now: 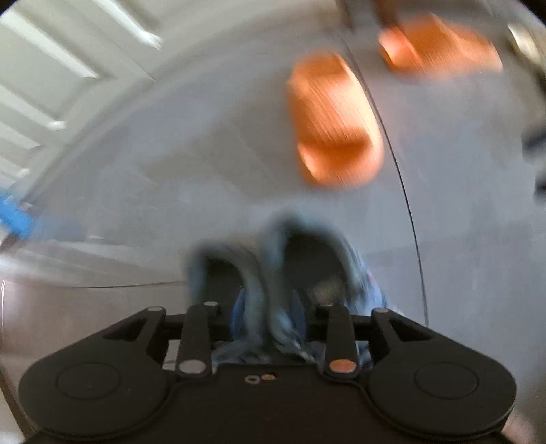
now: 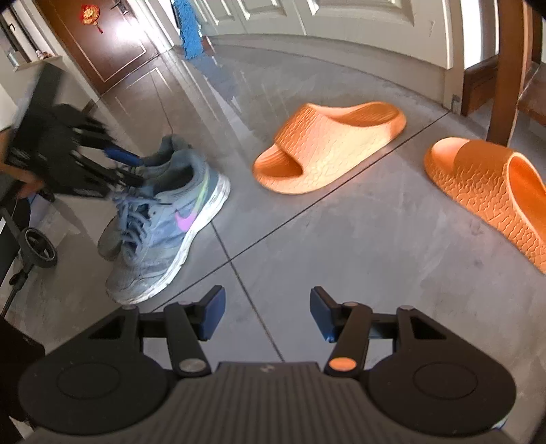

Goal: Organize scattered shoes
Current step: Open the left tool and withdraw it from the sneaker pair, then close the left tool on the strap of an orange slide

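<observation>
Two grey-blue sneakers stand side by side on the grey floor, the near sneaker with a pink logo and the far sneaker behind it. In the blurred left wrist view their adjoining collars lie between the fingers of my left gripper, whose blue pads stand apart from them. Seen from the right wrist, the left gripper hovers at the sneakers' heels. Two orange slides lie to the right, one slide near the middle and the other slide at the edge. My right gripper hangs open over bare floor.
A brown door and a blue mop are at the back left. A wooden chair leg stands behind the right slide. A small black wheel on a frame sits at the left. White panelled doors line the back.
</observation>
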Motion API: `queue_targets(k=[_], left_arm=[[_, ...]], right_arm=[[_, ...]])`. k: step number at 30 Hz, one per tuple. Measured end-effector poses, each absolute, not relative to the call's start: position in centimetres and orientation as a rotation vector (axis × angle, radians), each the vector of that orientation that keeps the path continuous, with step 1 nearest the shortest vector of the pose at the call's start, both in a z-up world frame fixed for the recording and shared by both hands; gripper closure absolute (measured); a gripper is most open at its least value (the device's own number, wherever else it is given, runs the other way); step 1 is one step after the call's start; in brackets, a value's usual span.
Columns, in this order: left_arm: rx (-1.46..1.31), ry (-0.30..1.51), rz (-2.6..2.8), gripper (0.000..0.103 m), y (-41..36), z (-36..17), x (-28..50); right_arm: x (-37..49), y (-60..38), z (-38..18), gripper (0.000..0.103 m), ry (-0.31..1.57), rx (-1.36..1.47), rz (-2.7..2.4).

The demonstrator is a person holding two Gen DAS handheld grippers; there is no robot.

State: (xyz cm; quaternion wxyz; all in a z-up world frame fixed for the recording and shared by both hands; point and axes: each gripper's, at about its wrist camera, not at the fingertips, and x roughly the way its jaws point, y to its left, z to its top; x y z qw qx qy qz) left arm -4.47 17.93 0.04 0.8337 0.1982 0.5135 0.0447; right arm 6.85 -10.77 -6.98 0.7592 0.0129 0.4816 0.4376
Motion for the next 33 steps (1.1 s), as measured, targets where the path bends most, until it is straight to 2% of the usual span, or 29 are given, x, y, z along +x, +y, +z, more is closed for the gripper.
queue_targets(k=[2,5,8,12,15,19,29,33], left_arm=[[0.178,0.947,0.062,0.071,17.9,2.3,-3.7],[-0.084,0.841,-0.005,0.071,18.1,1.6,-2.1],[-0.296,0.767,-0.037,0.071,18.2,-1.8,-0.2],[-0.573,0.766,-0.015,0.072,18.9,-8.1,1.6],[-0.63,0.779,0.045,0.072,19.2,-12.2,2.1],[-0.664,0.754,0.081,0.072,19.9,-14.5,3.0],[-0.701,0.731,0.051,0.072,19.7,-16.7,5.4],[-0.69,0.762,-0.006,0.079,19.4,-17.0,6.6]], right_arm=[[7.4,-10.9,-7.0,0.044,1.048,0.042,0.935],[7.9,-11.1,-6.9,0.044,1.05,0.054,0.908],[7.9,-11.5,-6.1,0.041,1.035,0.027,0.887],[7.9,-12.4,-5.3,0.039,1.03,-0.046,0.847],[8.0,-13.2,-5.3,0.039,1.054,-0.077,0.813],[8.2,-14.1,-5.9,0.039,1.09,-0.092,0.782],[8.4,-13.1,-6.5,0.039,1.098,-0.08,0.811],[8.2,-13.7,-6.6,0.039,1.101,-0.075,0.795]])
